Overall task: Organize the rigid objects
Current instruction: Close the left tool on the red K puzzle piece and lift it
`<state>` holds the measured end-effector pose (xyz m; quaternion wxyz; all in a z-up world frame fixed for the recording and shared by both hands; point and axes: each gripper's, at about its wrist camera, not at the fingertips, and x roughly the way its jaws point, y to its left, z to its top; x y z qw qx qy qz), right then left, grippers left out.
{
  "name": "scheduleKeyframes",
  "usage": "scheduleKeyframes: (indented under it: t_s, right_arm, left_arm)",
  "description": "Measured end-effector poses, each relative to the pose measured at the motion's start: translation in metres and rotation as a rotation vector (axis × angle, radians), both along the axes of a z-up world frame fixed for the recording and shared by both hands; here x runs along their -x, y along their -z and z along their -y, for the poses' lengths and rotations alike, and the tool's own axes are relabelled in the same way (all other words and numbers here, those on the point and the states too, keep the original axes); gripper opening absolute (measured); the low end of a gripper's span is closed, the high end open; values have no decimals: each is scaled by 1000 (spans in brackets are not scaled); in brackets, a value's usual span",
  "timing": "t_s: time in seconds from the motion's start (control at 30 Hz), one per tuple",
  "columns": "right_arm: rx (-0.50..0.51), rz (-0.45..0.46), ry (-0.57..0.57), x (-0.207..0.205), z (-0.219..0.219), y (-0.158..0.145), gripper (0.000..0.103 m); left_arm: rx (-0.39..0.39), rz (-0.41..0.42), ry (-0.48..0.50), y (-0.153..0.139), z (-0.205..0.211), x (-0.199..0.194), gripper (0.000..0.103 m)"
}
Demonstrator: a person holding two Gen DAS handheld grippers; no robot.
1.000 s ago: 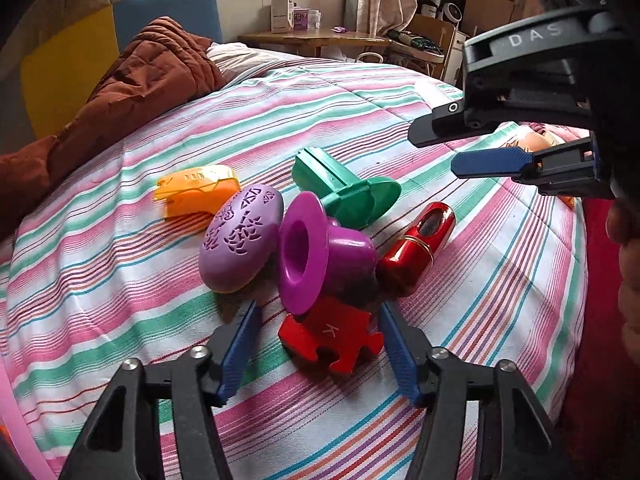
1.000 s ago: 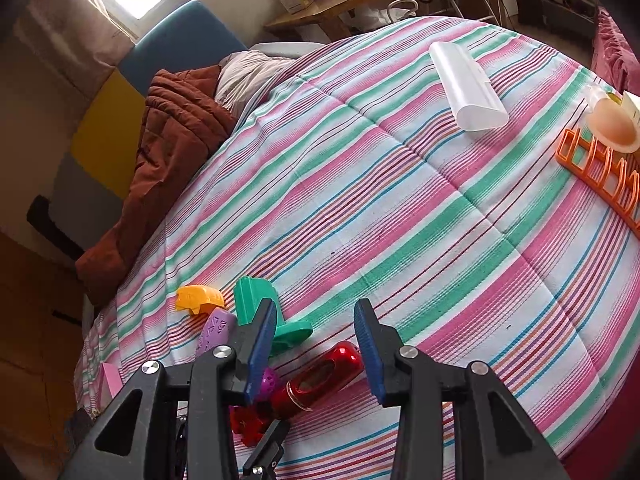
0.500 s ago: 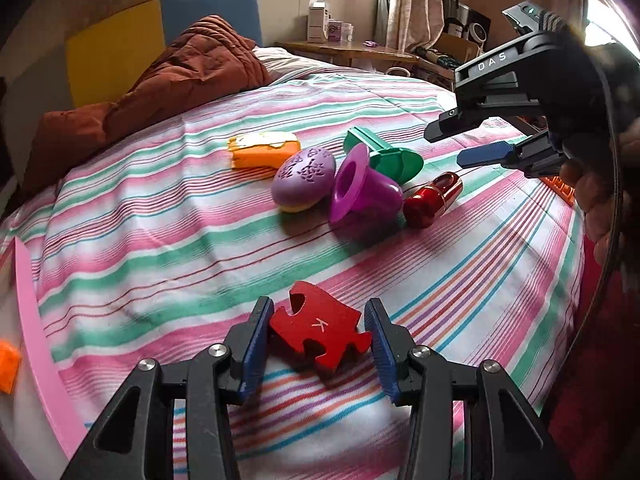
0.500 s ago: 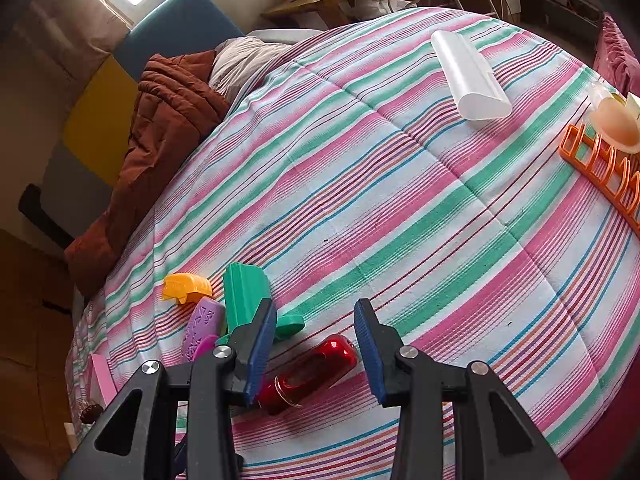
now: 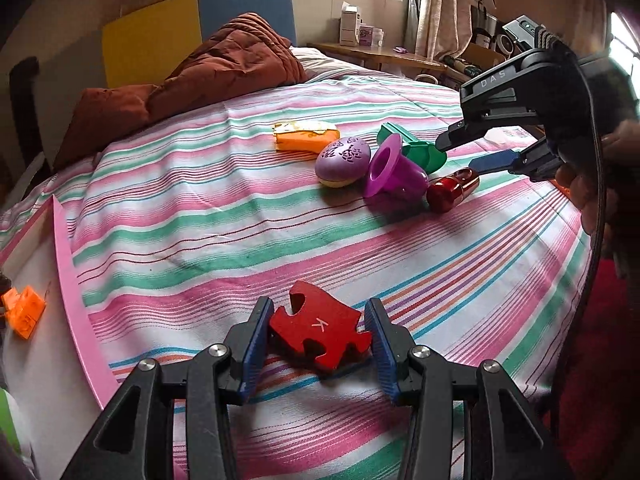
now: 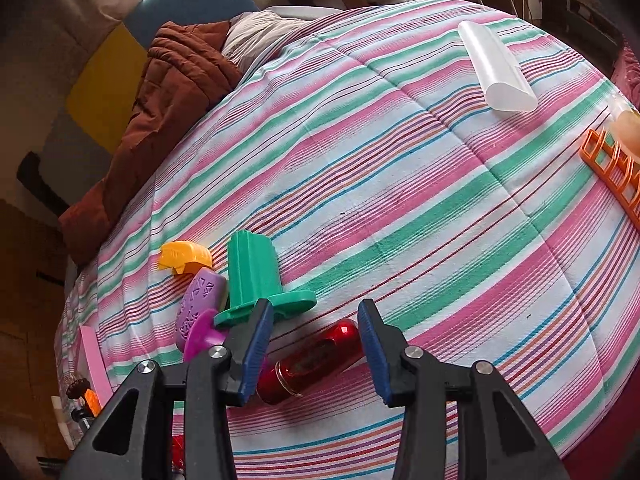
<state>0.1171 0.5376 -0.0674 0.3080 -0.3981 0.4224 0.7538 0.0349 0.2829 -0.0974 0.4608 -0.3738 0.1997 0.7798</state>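
My left gripper (image 5: pixel 318 336) is shut on a red puzzle piece (image 5: pixel 318 330) marked K and holds it above the striped bedspread (image 5: pixel 200 216). Farther off lies a cluster: an orange toy (image 5: pixel 306 140), a purple patterned egg case (image 5: pixel 342 158), a purple cup shape (image 5: pixel 394 172), a green flanged piece (image 5: pixel 416 148) and a shiny red cylinder (image 5: pixel 452 190). My right gripper (image 6: pixel 316 340) is open, hovering above the red cylinder (image 6: pixel 312 362), beside the green piece (image 6: pixel 256 276). The right gripper also shows in the left wrist view (image 5: pixel 480 152).
A pink box edge (image 5: pixel 70 280) with an orange item (image 5: pixel 24 310) lies at the left. A brown quilt (image 5: pixel 208 72) is bunched at the headboard. A clear plastic case (image 6: pixel 494 68) and an orange rack (image 6: pixel 616 172) sit at the bed's right side.
My left gripper closed on the red puzzle piece and carried it back, away from the cluster. My right gripper has dropped nearer the red cylinder.
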Motion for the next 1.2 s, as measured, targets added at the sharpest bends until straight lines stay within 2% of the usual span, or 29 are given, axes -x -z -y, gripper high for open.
scheduleKeyframes:
  t_s: [0.87, 0.97, 1.1, 1.13, 1.2]
  right_arm:
    - [-85, 101, -34, 9, 3, 2, 46]
    - [-116, 123, -90, 16, 9, -2, 46]
    - [-169, 142, -242, 27, 20, -15, 46]
    - [-171, 137, -273, 27, 23, -18, 49]
    - [-165, 135, -333, 26, 24, -19, 63]
  left_arm:
    - [10, -49, -18, -1, 17, -9, 47]
    - [7, -57, -14, -1, 17, -10, 47]
    - [0, -67, -11, -1, 18, -12, 47]
    - [-1, -65, -11, -1, 19, -12, 47]
    - [-1, -65, -11, -1, 19, -11, 47]
